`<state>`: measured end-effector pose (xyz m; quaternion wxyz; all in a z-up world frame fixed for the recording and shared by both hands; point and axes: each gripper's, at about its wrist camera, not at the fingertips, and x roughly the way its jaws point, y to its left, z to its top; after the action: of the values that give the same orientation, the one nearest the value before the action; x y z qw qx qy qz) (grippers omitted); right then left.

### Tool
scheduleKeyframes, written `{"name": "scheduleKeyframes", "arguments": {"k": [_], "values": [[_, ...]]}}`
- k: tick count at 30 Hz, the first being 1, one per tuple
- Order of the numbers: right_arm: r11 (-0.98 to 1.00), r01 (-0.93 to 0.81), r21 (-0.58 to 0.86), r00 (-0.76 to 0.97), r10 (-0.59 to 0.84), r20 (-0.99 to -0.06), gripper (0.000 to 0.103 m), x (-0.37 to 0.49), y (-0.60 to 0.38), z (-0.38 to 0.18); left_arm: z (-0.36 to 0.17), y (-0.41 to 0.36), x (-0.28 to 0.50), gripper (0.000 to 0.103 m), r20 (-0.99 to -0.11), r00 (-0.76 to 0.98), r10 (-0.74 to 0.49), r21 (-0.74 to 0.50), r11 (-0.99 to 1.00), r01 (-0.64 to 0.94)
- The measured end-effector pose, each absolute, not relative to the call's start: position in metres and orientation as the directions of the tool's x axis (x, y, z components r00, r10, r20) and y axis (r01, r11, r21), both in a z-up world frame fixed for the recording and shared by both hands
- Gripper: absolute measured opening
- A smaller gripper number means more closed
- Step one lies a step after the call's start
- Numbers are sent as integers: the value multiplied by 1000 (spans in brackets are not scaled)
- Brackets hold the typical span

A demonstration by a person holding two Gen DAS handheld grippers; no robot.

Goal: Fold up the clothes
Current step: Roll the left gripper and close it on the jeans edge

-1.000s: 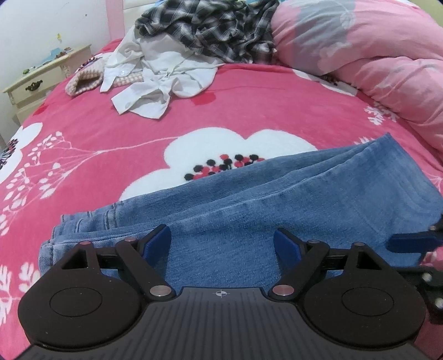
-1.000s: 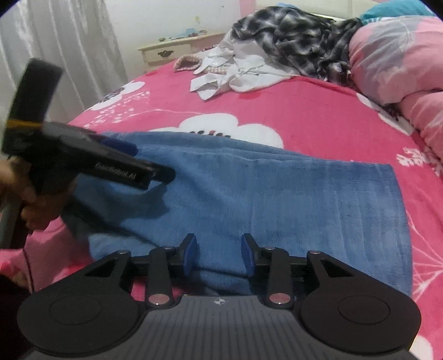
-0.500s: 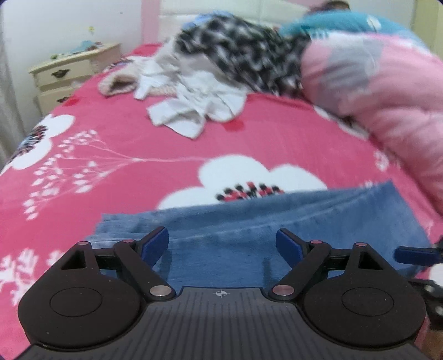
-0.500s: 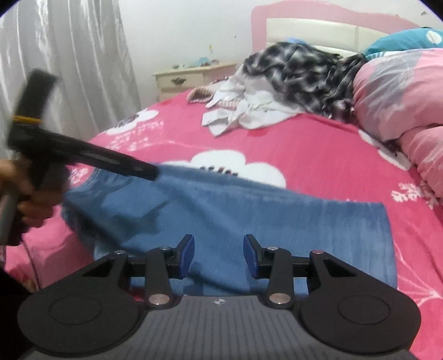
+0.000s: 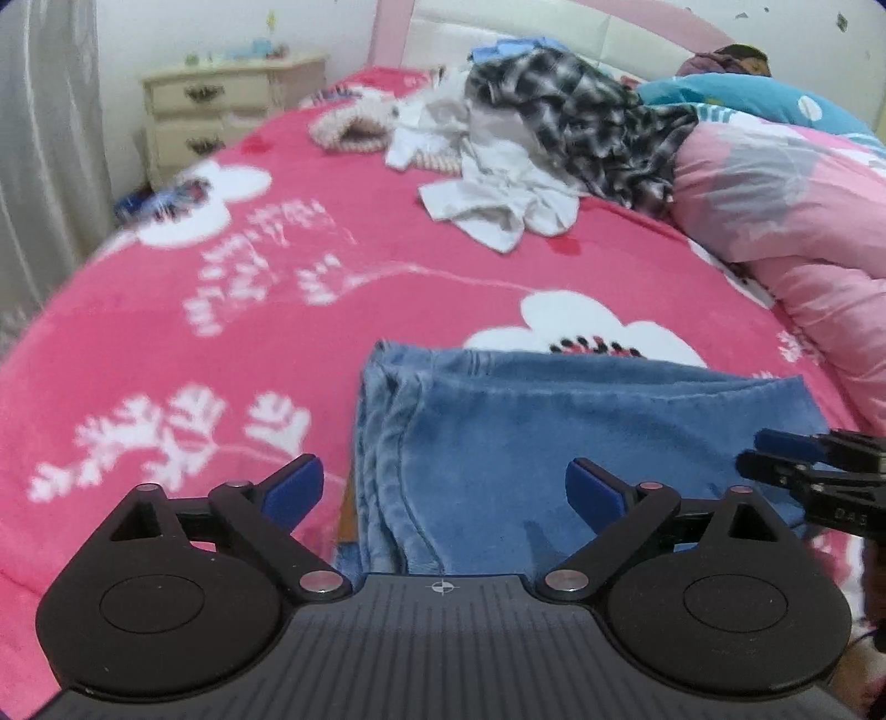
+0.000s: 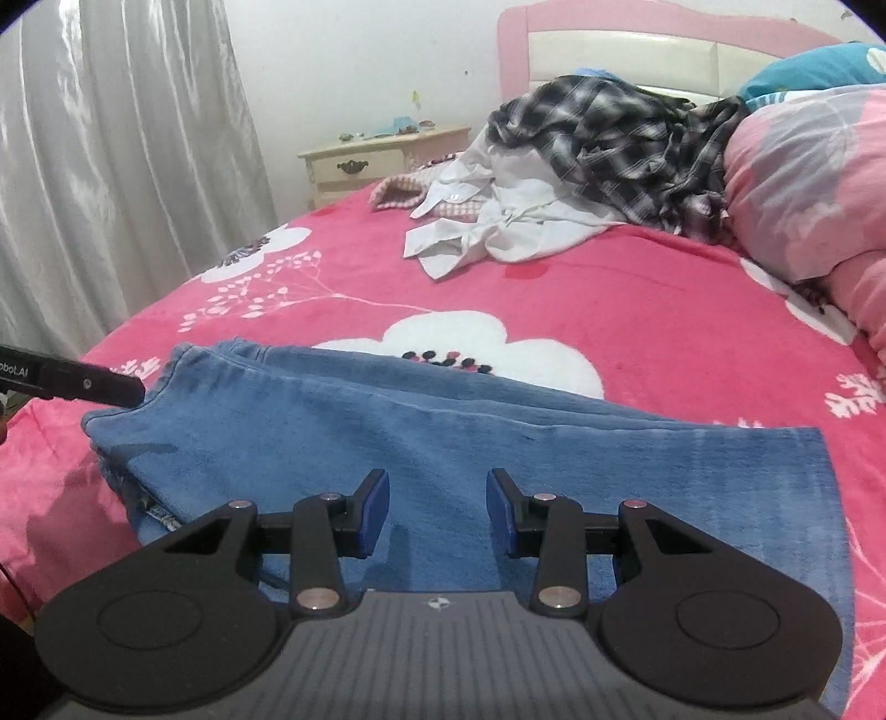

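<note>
We see the folded jeans (image 6: pixel 470 443) lying flat on the pink bed (image 6: pixel 637 310), our left tool (image 5: pixel 443 487) opening wide over them, our right tool (image 6: pixel 437 504) part-open, gripping nothing.

We list: a white wall (image 6: pixel 360 61); a silver-grey curtain (image 6: pixel 111 166) at left; a cream nightstand (image 6: pixel 382 160) with dark handles, small items on top; a bed with pink headboard (image 6: pixel 637 27) and pink floral blanket (image 5: pixel 221 343).
</note>
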<state>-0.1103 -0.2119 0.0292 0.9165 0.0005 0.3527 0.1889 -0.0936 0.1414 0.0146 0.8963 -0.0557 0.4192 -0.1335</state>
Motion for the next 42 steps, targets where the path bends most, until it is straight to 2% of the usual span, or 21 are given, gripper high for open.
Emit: {"name": "scheduleKeyframes", "arguments": {"k": [5, 15, 19, 23, 29, 31, 33, 35, 42], "values": [[938, -323, 123, 683, 321, -656, 41, -108, -211, 27, -4, 152, -72, 96, -732, 548, -404, -331, 915, 232], [939, -319, 129, 668, 319, -672, 41, -104, -210, 19, -42, 180, -24, 96, -709, 490, -507, -518, 846, 126], [939, -318, 132, 665, 320, -674, 41, -103, -211, 17, -50, 193, -23, 97, -668, 477, -572, -599, 793, 112], [942, -304, 142, 664, 317, -677, 41, -102, -215, 16, -50, 196, -29, 97, -662, 409, -628, -628, 763, 155], [944, -291, 154, 650, 313, -692, 41, -99, -216, 11, -51, 182, -25, 97, -710, 394, -583, -576, 803, 151], [944, -295, 148, 650, 312, -693, 41, -99, -215, 11, -50, 178, -29, 92, -722, 421, -549, -549, 825, 134], [946, -293, 141, 641, 303, -705, 40, -98, -214, 8, -47, 175, -34, 77, -743, 441, -503, -507, 854, 119], [947, -289, 143, 640, 302, -706, 40, -97, -216, 5, -43, 176, -37, 69, -756, 452, -474, -484, 869, 102], [947, -291, 139, 641, 301, -706, 40, -96, -215, 3, -31, 186, -35, 41, -770, 444, -459, -512, 859, -1]]}}
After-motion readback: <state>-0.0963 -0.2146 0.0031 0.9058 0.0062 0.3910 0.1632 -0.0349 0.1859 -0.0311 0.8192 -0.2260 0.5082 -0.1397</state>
